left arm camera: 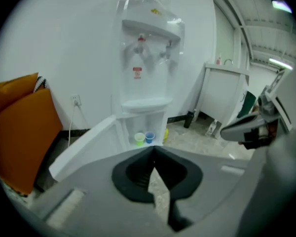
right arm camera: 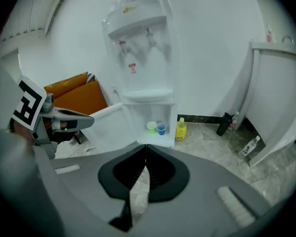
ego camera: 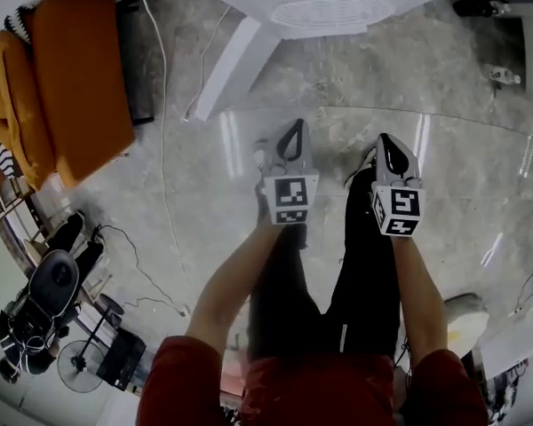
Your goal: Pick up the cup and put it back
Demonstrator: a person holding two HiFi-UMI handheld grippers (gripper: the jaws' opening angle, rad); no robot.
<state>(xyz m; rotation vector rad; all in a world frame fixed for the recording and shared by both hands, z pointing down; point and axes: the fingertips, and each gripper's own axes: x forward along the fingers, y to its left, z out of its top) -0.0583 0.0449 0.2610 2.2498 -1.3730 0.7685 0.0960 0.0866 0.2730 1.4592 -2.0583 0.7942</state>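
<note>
Green cup [left arm camera: 139, 138] and blue cup [left arm camera: 149, 138] side by side, upright, in the open lower compartment of the water dispenser [left arm camera: 143, 58], down near the floor. Left hand-held gripper [left arm camera: 154, 152] closed tight on nothing; right hand-held gripper [right arm camera: 146, 149] likewise pinched together, empty. Both well apart from the cups, aimed roughly at them: cups just left of the left tips, just right of the right tips. Neither hand plainly nearer. Probably calls for a forward, downward reach, jaws opened first.

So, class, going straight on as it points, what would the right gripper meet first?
Probably the water dispenser, at its open lower compartment beside the green cup and blue cup; depth is unclear, so maybe the floor first.
</note>
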